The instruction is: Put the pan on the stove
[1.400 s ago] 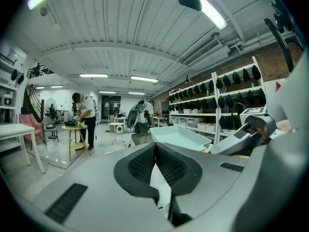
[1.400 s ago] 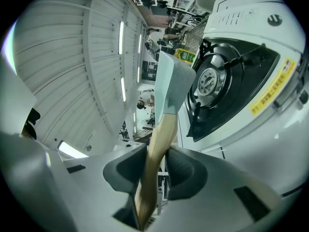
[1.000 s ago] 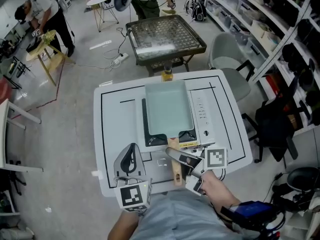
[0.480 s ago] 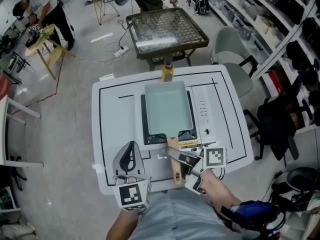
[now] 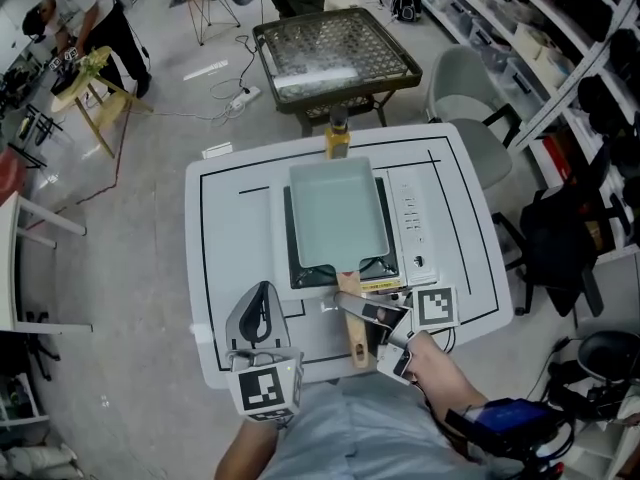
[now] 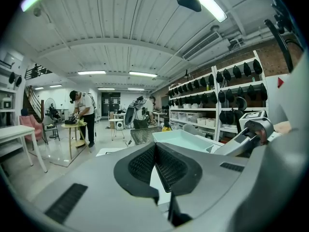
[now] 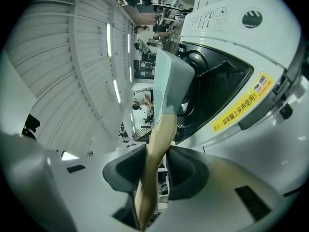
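Right claw (image 5: 352, 308) (image 7: 154, 170), at the near edge of the white table with black lines (image 5: 240, 238): jaws clamped on the light wooden handle (image 5: 356, 346) (image 7: 157, 139) of the pale green rectangular pan (image 5: 338, 213) (image 7: 169, 81). Left claw (image 5: 262, 298) (image 6: 155, 146), near left of it above the table: jaws closed together, nothing between them. Pan body lies over the black burner of the white portable stove (image 5: 408, 218) (image 7: 227, 28) at the table's centre, its handle pointing near. Far table edge: small yellow object (image 5: 338, 143). Beyond it, a dark mesh-topped stand (image 5: 335, 53); far right, a grey chair (image 5: 465, 98).
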Demonstrator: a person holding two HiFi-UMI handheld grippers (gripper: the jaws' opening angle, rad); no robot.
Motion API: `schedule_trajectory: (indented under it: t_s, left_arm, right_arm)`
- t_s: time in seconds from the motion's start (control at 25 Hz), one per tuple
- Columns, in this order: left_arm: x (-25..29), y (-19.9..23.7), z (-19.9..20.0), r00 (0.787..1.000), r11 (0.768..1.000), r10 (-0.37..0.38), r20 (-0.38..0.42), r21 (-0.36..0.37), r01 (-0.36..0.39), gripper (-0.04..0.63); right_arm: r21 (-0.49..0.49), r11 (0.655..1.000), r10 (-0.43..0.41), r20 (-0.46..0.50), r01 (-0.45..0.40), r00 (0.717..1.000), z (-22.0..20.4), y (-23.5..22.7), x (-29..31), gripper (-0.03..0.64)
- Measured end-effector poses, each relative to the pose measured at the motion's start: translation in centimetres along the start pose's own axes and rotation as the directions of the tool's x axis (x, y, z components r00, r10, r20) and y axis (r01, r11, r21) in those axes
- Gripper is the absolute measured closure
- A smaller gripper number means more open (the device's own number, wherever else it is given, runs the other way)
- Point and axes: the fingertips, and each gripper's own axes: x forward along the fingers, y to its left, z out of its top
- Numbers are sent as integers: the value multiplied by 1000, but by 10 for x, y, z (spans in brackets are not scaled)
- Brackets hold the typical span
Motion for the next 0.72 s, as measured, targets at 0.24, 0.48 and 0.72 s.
schedule_trajectory:
  t_s: [0.24, 0.48, 0.72]
  left_arm:
    - [-3, 0, 3, 1000, 1000, 2, 3, 10, -2, 577]
    - [-8, 4, 11, 1000, 1000, 22, 9, 21, -22, 577]
    - [-11, 5, 24, 1000, 999, 12, 25, 40, -13, 577]
  right_arm:
    - [6, 999, 43, 8, -43, 999, 1, 4, 2, 462]
    - [-22, 998, 61, 41, -60, 997, 6, 13, -12, 421]
    - [-68, 996, 64, 163, -54, 984, 14, 16, -55, 407]
